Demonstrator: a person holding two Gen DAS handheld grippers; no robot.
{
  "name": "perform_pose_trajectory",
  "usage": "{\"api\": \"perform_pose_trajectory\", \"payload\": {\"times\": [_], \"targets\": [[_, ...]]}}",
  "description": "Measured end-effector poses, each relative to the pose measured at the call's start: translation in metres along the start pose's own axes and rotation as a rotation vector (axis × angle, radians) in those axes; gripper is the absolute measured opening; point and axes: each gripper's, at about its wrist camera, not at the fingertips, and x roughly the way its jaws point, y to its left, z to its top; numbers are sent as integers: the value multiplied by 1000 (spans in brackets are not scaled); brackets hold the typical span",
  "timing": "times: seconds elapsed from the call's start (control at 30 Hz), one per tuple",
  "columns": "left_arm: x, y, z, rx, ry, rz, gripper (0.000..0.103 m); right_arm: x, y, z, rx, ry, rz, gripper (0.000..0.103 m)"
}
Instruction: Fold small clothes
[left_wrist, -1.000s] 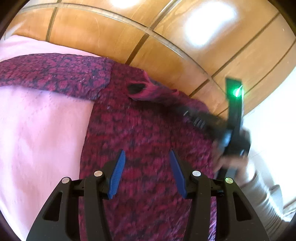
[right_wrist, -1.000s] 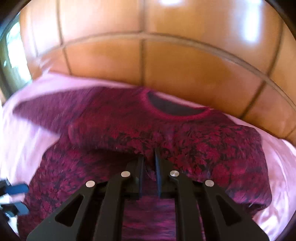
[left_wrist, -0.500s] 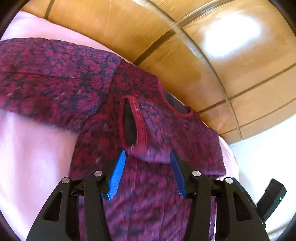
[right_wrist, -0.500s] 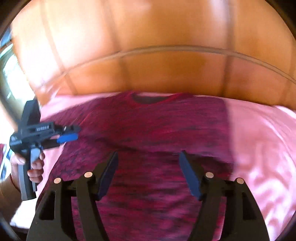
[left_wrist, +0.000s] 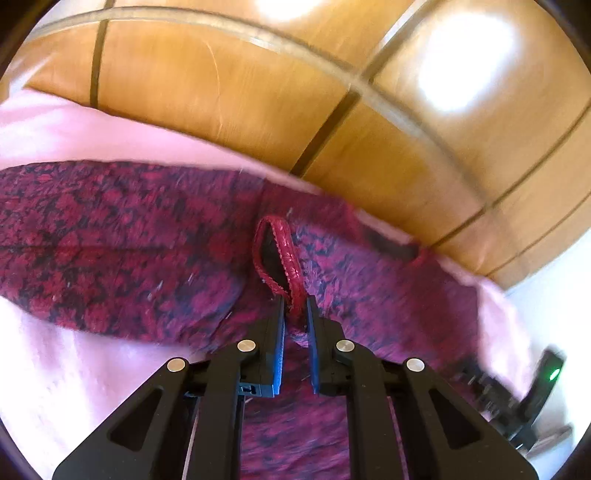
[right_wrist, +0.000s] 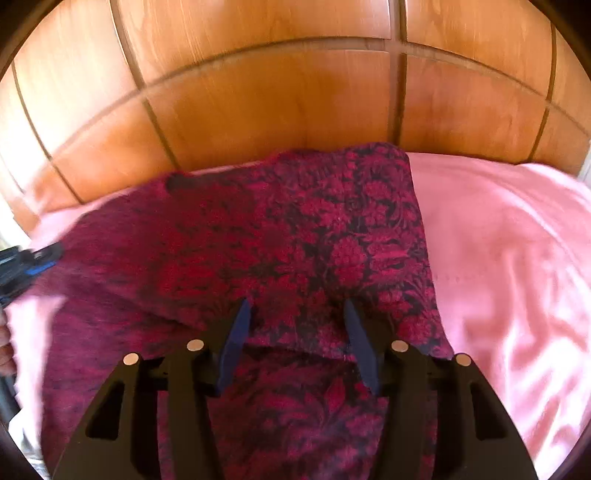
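Note:
A crimson-and-black patterned sweater (left_wrist: 110, 258) lies spread on a pink sheet (left_wrist: 55, 369). One sleeve is folded across its body, and the red ribbed cuff (left_wrist: 286, 254) of that sleeve stands up. My left gripper (left_wrist: 295, 301) is shut on the near end of this cuff. In the right wrist view my right gripper (right_wrist: 297, 304) hovers over the folded right edge of the sweater (right_wrist: 332, 240). Its jaws are closing and the pads press on nothing. The left gripper (right_wrist: 46, 258) shows blurred at the left edge.
A glossy wooden headboard (right_wrist: 295, 110) runs along the far side of the bed. Bare pink sheet (right_wrist: 498, 258) lies to the right of the sweater. A hand (right_wrist: 5, 350) shows at the left border. The right gripper's green light (left_wrist: 553, 374) glows at the lower right.
My left gripper moved up to the cuff and shut on it. My right gripper let go of the folded sleeve, opened, and swung towards the sweater's right side.

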Motion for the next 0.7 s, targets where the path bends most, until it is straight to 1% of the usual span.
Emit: {"api": "perform_pose_trajectory", "payload": {"times": [0.07, 0.1, 0.17, 0.2, 0.23, 0.27, 0.3, 0.33, 0.37, 0.4, 0.43, 0.47, 0.5, 0.53, 0.63, 0.67, 0.7], "targets": [[12, 2, -13, 22, 31, 46, 10, 6, 5, -2, -19, -25, -54, 53], [17, 6, -18, 17, 38, 47, 10, 8, 7, -3, -19, -34, -70, 53], [19, 13, -19, -15, 13, 24, 13, 10, 11, -6, -21, -51, -97, 53], [16, 15, -19, -38, 7, 8, 16, 10, 16, -8, -43, -61, -121, 54], [12, 18, -19, -57, 0, -2, 21, 10, 18, -10, -56, -69, -134, 54], [4, 21, -19, -70, -15, -10, 24, 9, 20, -12, -64, -77, -143, 54], [-3, 25, -19, -78, -25, -20, 24, 9, 21, -13, -68, -83, -150, 55], [-11, 29, -21, -86, -33, -19, 31, 8, 22, -14, -74, -88, -158, 55], [-23, 37, -23, -105, -60, 10, 47, 8, 22, -15, -77, -94, -166, 56], [-32, 45, -25, -119, -82, 21, 52, 8, 23, -16, -81, -101, -177, 58], [-42, 53, -27, -139, -105, 32, 54, 7, 25, -18, -88, -112, -196, 60], [-53, 68, -28, -174, -115, 44, 54, 8, 26, -19, -93, -116, -209, 61], [-59, 82, -27, -210, -118, 47, 54, 7, 28, -20, -99, -121, -231, 64], [-70, 105, -29, -277, -123, 52, 54, 10, 30, -20, -101, -123, -243, 67], [-96, 165, -35, -430, -144, 75, 53, 12, 30, -19, -96, -123, -251, 68], [-107, 190, -38, -493, -166, 80, 49, 13, 31, -18, -96, -124, -252, 68], [-116, 208, -40, -532, -184, 71, 45, 13, 31, -18, -97, -125, -255, 69]]}}
